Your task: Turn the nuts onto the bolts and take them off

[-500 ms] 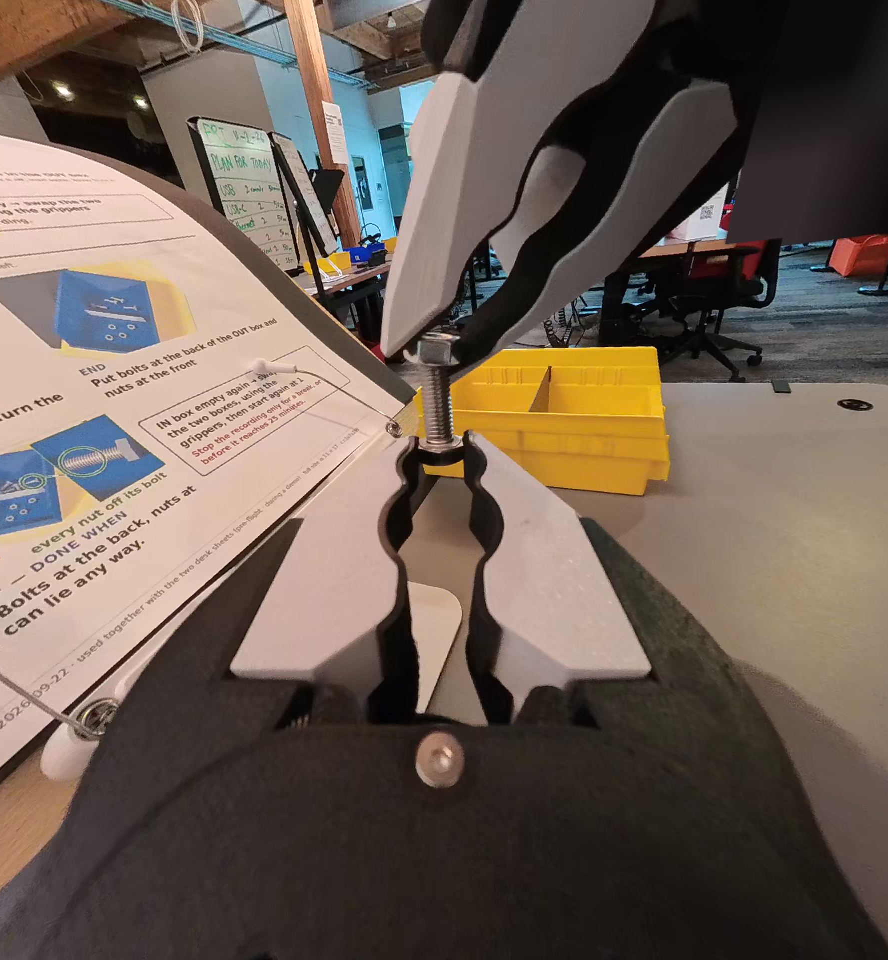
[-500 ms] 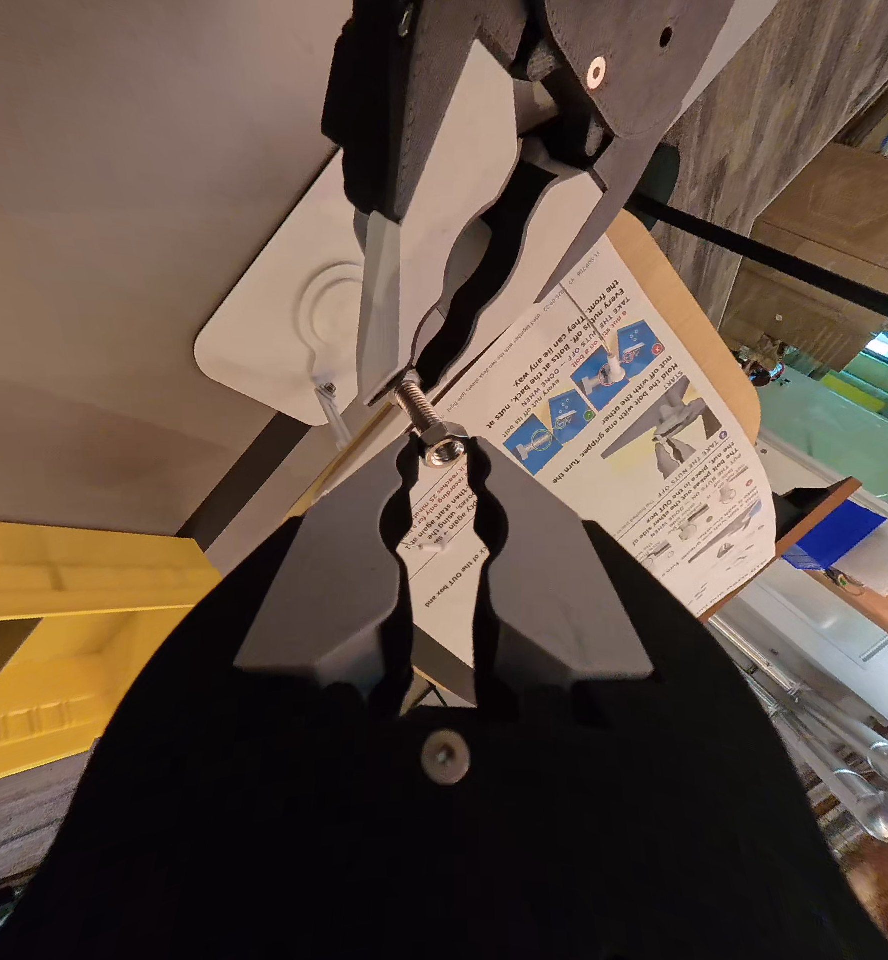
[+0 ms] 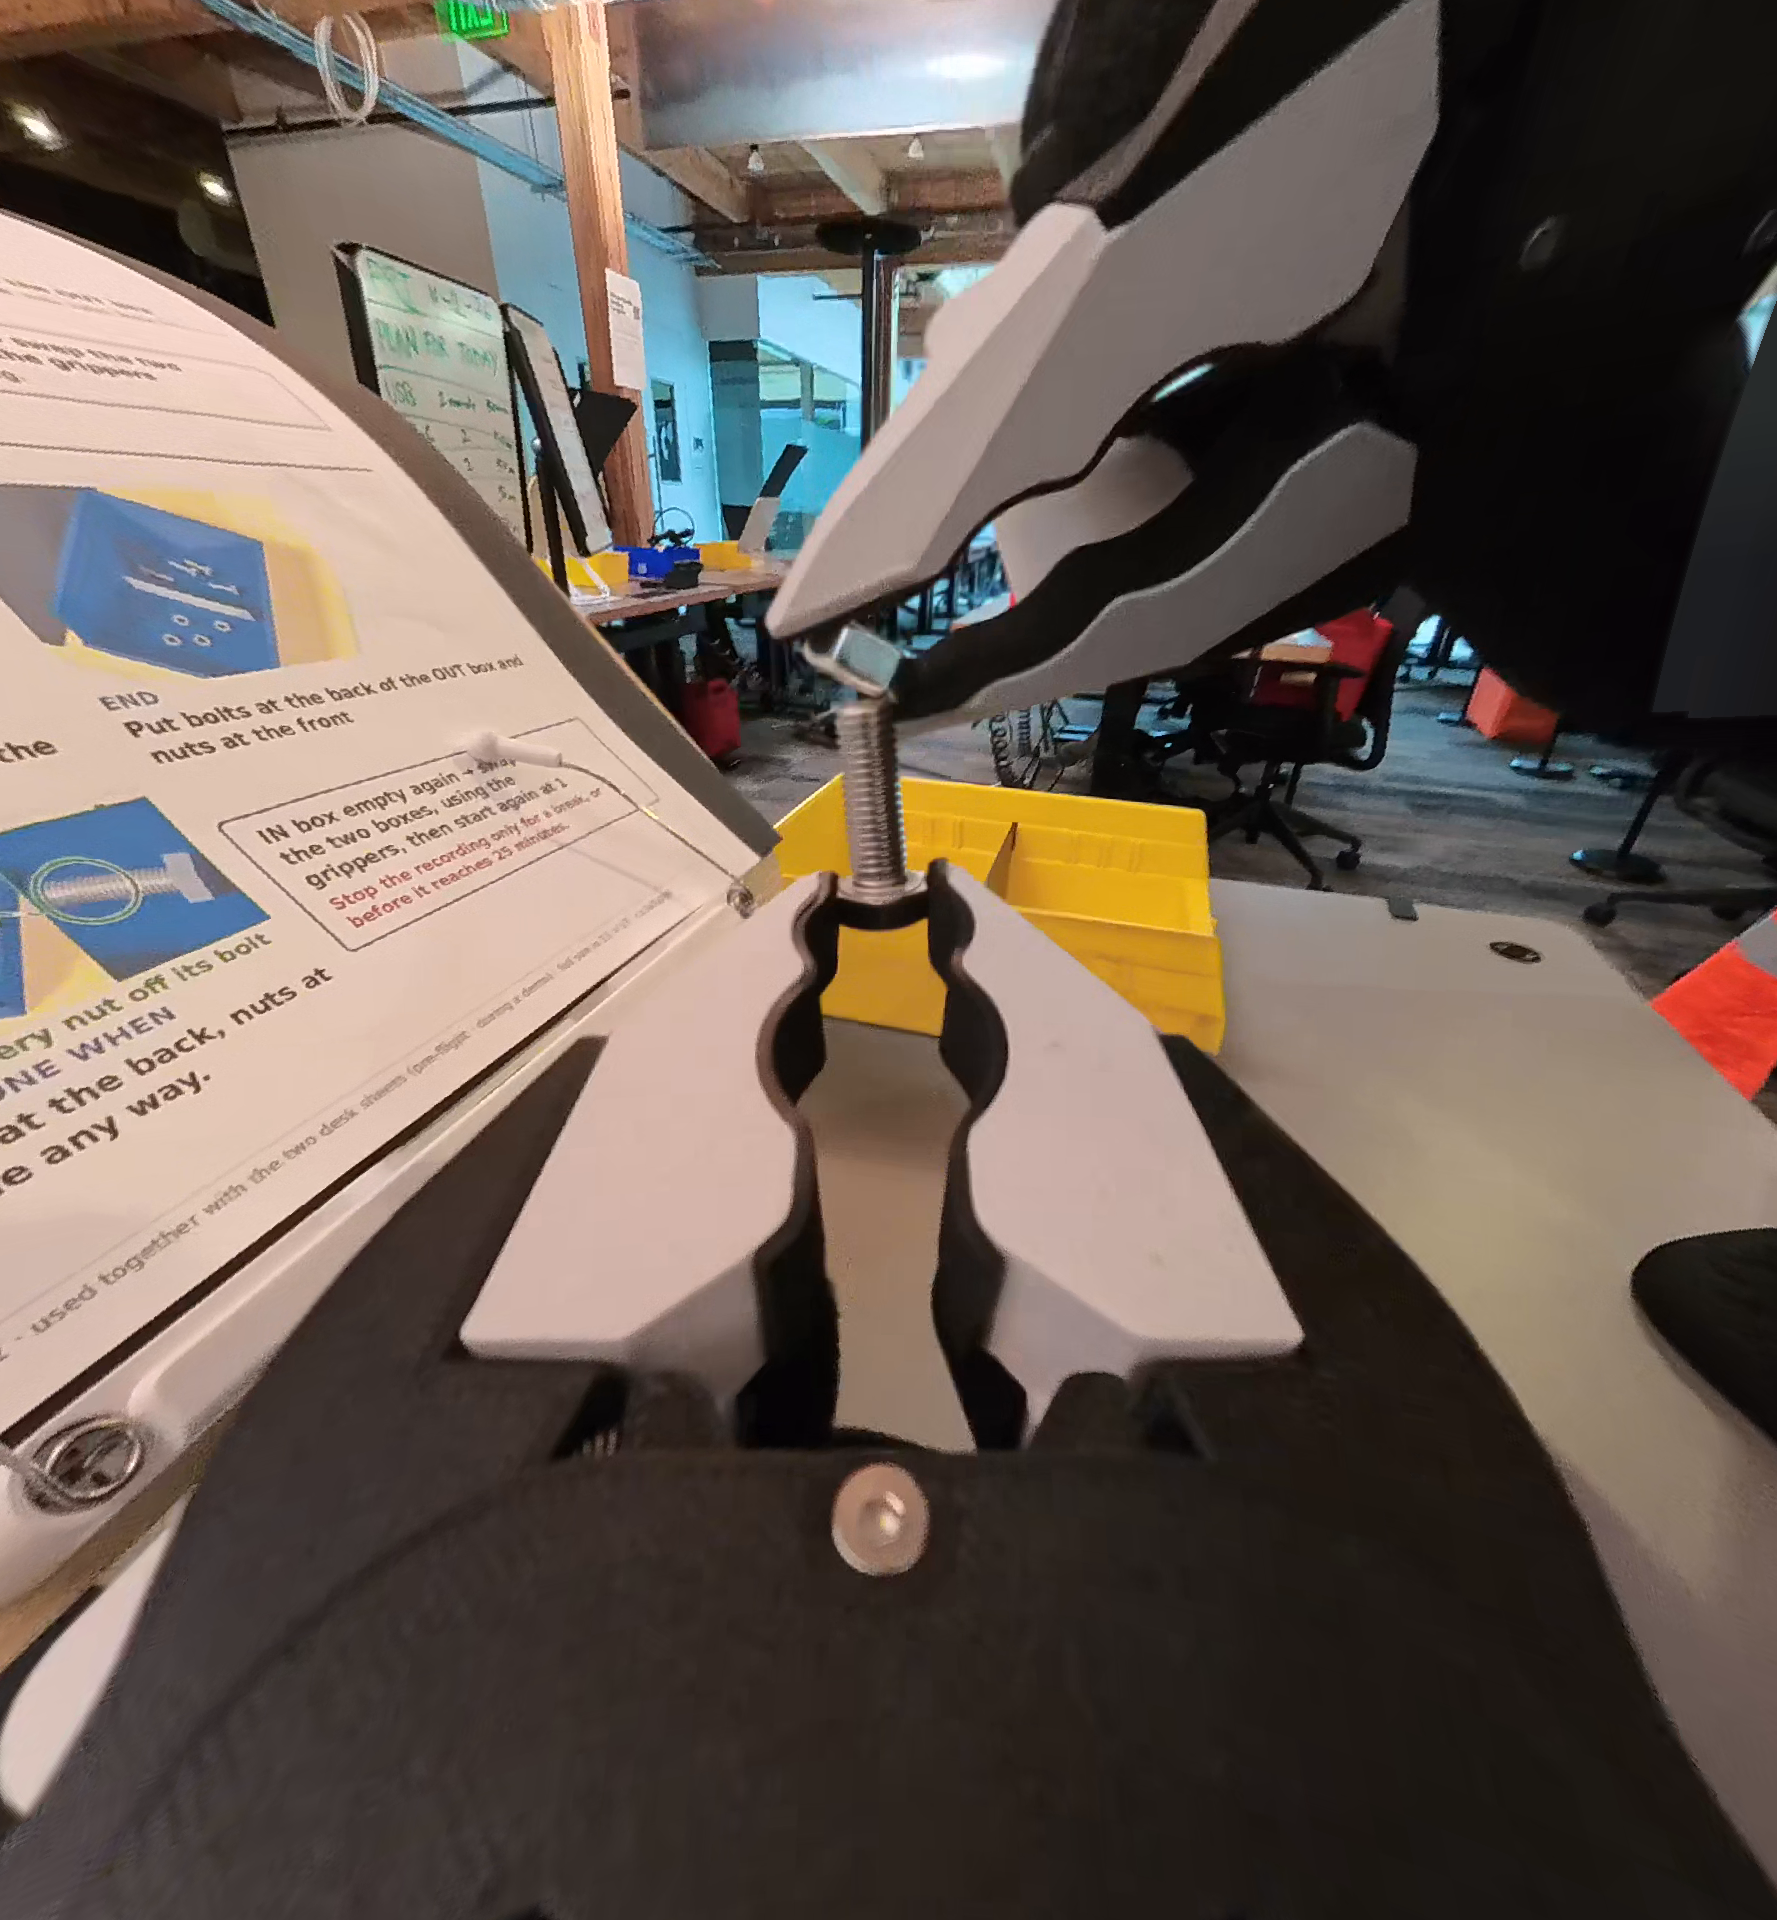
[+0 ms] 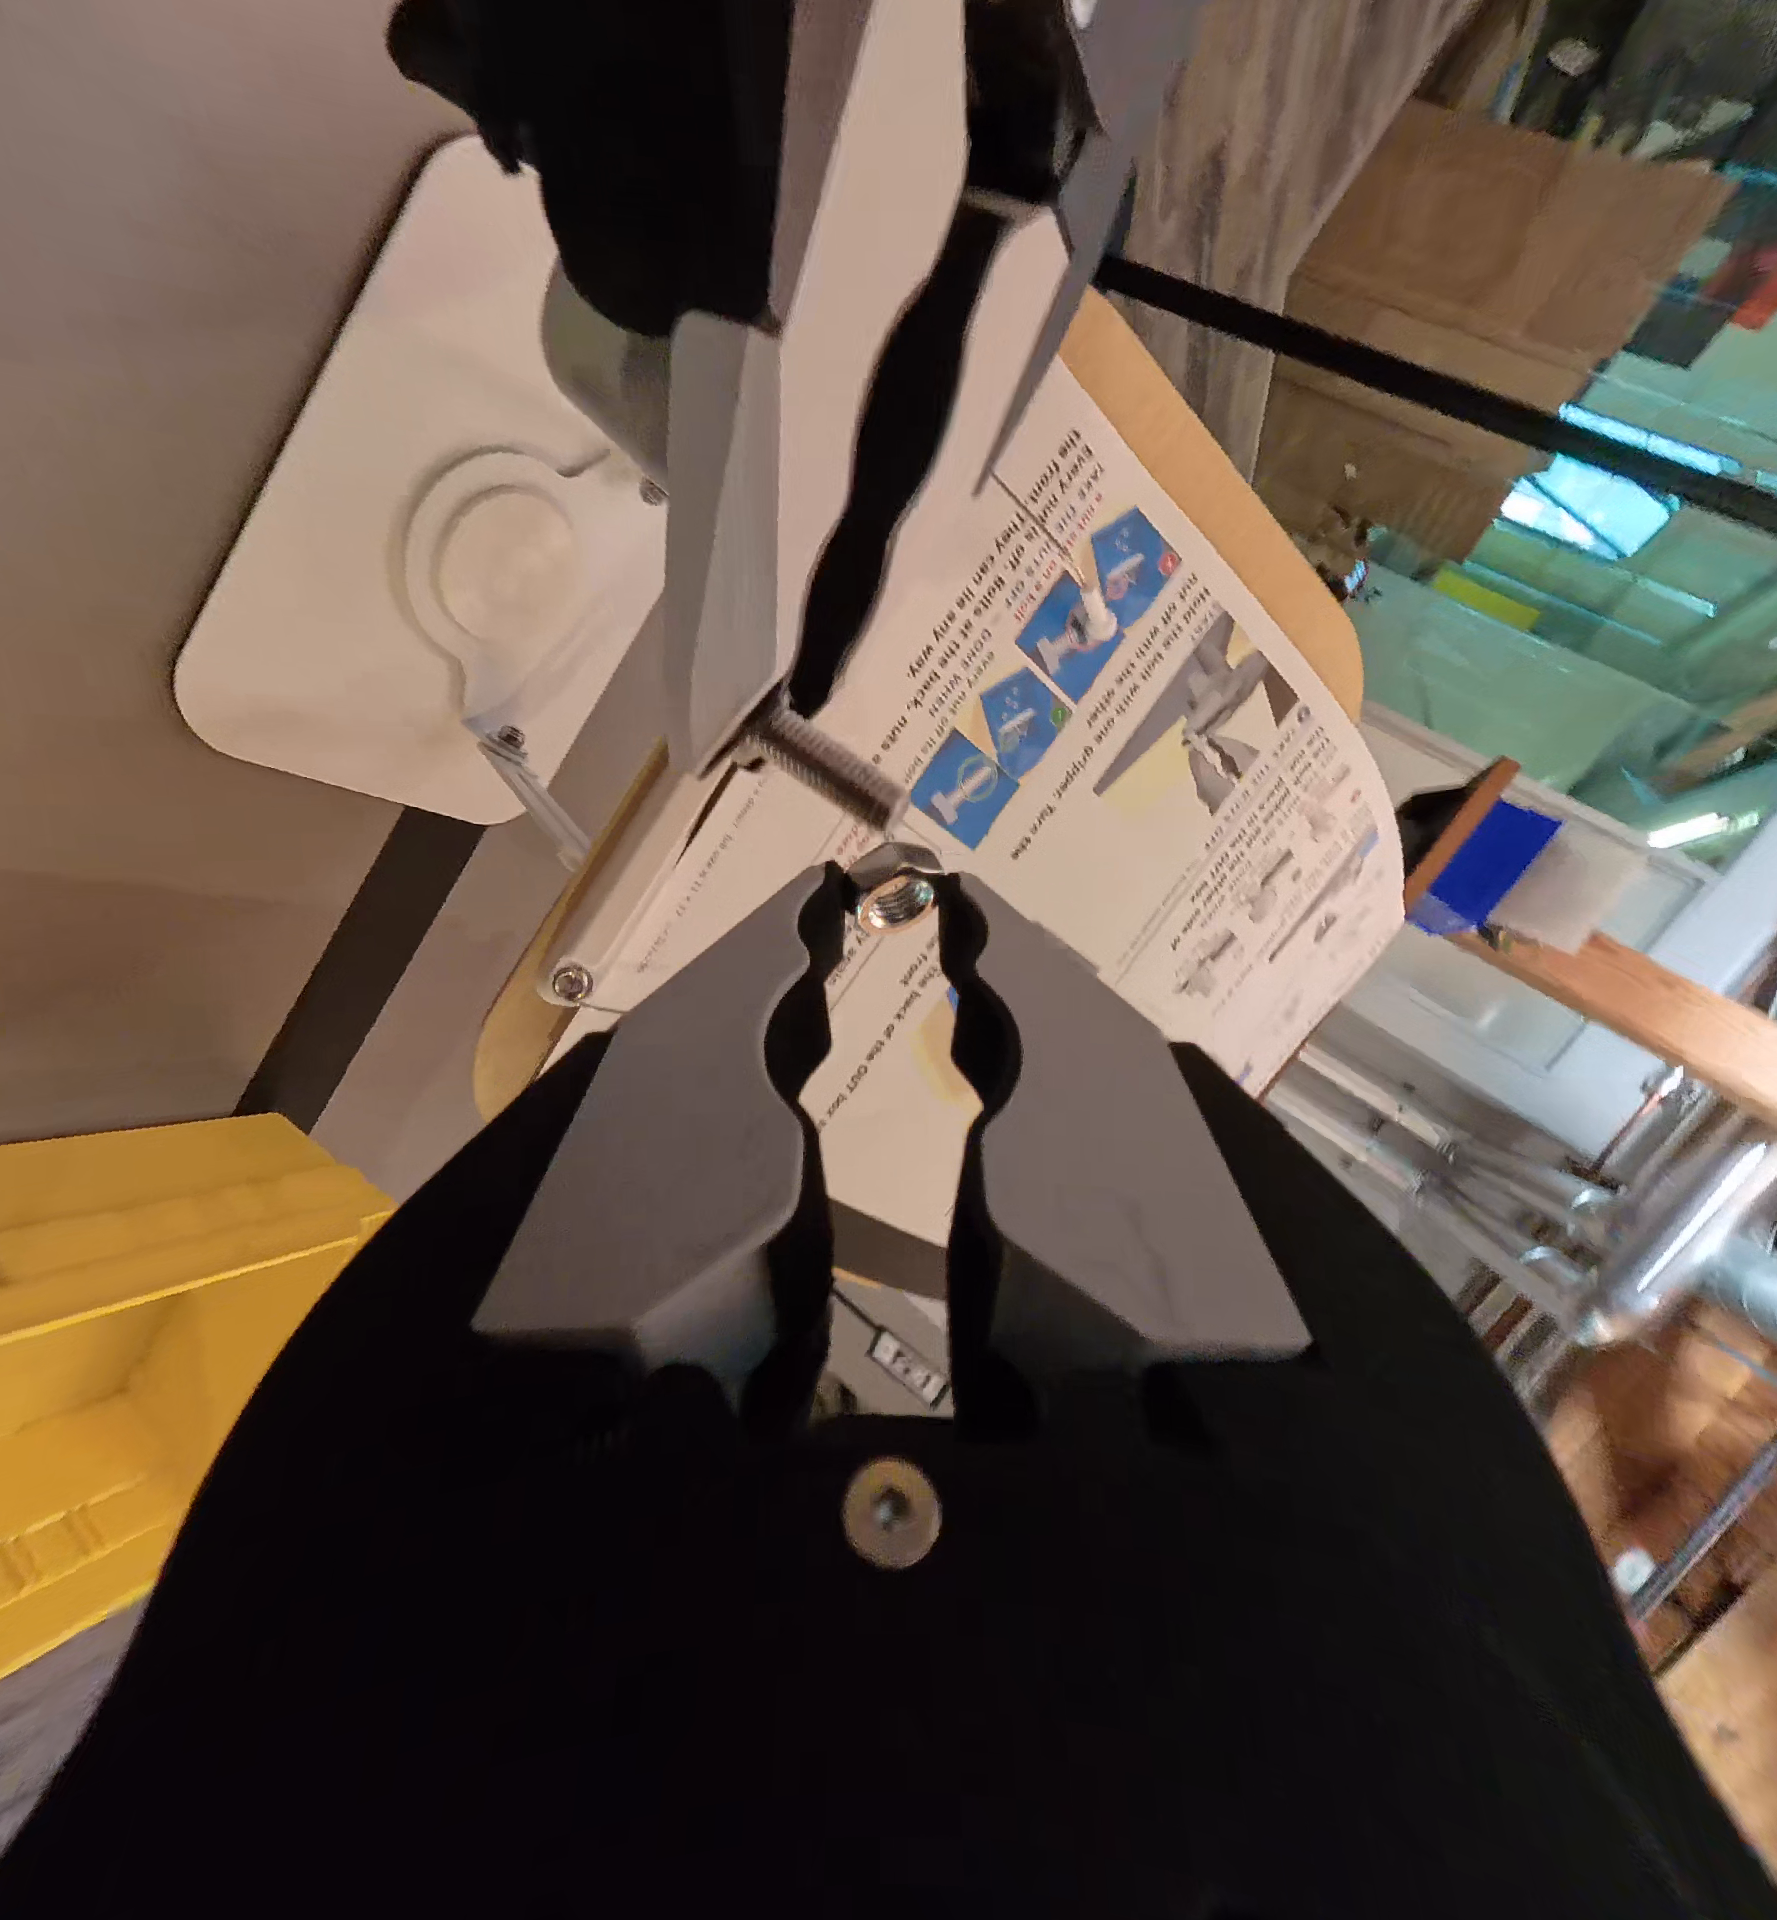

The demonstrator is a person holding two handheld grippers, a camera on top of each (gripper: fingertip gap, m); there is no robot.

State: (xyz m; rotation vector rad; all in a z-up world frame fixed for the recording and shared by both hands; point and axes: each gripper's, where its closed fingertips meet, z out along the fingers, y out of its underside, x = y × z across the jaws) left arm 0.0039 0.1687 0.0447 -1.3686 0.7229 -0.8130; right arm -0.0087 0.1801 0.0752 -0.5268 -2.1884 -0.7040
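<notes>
- Your left gripper (image 3: pixel 879 891) is clamped on the head end of the bolt (image 3: pixel 871 805), so the threaded shank stands nearly upright out of its fingertips, above the grey table (image 3: pixel 1383 1049).
- Your right gripper (image 4: pixel 894 894) is pinched narrow on the nut (image 4: pixel 892 900), gripping it by its flats with the threaded bore facing the right wrist camera.
- In the left wrist view the nut (image 3: pixel 853 661) sits tilted at the very tip of the bolt's thread; in the right wrist view the end of the shank (image 4: pixel 830 767) lies just beside the nut, and you cannot tell from either view whether any thread is engaged.
- The right gripper (image 3: pixel 842 649) comes down onto the bolt from above and to the right in the left wrist view.
- Behind the bolt, a yellow bin (image 3: pixel 1071 873) with a divider stands on the table.
- To your left, a printed instruction sheet (image 3: pixel 240 790) leans on a tilted board, held at its lower corners by small clips and a thin wire.
- A white plate (image 4: pixel 344 582) with a round recess lies on the table near that board.
</notes>
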